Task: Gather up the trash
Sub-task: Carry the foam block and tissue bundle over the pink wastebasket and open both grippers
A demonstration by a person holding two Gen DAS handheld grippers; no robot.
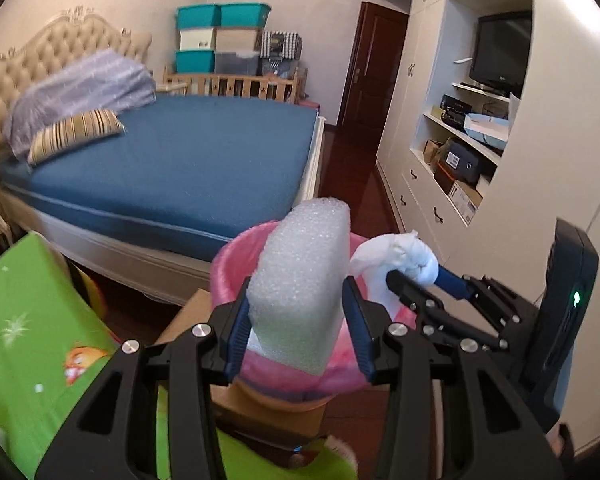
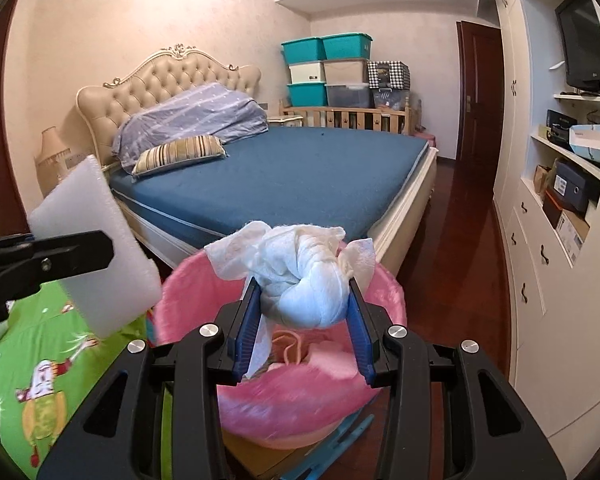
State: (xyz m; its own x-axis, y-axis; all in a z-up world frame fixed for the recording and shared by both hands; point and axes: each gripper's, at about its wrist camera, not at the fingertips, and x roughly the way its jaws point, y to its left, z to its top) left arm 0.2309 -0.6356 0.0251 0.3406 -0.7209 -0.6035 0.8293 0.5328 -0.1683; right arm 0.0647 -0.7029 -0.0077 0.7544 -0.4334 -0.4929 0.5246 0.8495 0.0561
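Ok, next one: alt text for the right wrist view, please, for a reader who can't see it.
The right claw grips a wadded white tissue bundle above a pink-lined trash bin. At left, the left claw holds a white foam block over a green cartoon-print cloth. Behind is a blue-sheeted bed.

Home bedroom: bed [image 2: 284, 168] w/ tufted headboard [image 2: 168, 76], built-in wardrobe [image 2: 540, 280], TV [image 1: 500, 50].
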